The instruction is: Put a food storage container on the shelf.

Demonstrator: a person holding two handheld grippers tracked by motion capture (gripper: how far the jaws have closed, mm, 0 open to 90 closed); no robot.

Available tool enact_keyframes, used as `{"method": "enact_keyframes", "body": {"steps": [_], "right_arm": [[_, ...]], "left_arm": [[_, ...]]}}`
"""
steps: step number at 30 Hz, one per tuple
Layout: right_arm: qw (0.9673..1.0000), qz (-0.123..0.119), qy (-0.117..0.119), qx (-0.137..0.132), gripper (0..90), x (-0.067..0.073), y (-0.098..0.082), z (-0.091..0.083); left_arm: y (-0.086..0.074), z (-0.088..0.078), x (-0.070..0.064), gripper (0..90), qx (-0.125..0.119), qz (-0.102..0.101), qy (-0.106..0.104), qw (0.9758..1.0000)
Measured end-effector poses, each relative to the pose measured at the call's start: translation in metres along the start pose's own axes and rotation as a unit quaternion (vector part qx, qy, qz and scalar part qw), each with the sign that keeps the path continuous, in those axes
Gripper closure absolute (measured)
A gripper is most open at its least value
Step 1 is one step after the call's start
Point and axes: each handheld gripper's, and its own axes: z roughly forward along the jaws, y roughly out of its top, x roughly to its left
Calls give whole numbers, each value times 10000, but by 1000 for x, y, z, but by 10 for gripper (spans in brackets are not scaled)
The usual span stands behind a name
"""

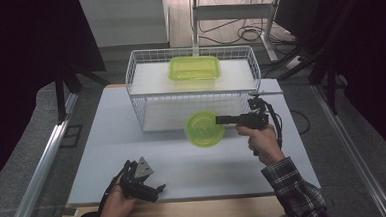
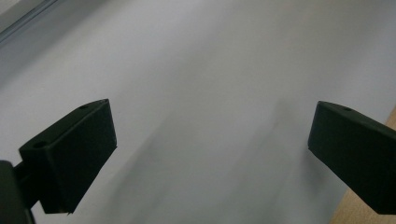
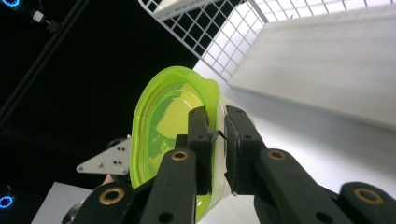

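At the centre of the high view, the right gripper [image 1: 220,120] pinches the rim of the round green bowl [image 1: 204,129], lifted before the wire basket [image 1: 139,94]. Keep the pinch firm and the bowl level (thin rims slip) while clearing the wire. The left gripper [image 1: 158,190] rests spread, lower left.

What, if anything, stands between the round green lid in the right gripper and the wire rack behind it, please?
Nothing visible does. The right gripper holds the round green lid just in front of the wire rack, whose lower shelf looks bare; the rectangular green container sits on top.
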Motion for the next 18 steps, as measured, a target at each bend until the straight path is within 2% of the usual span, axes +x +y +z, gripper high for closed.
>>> {"method": "enact_keyframes", "body": {"steps": [18], "right_arm": [[9996,-74,-13,-289,812,15,28,-8]], "left_arm": [[0,0,0,13,9,9,20,10000]]}}
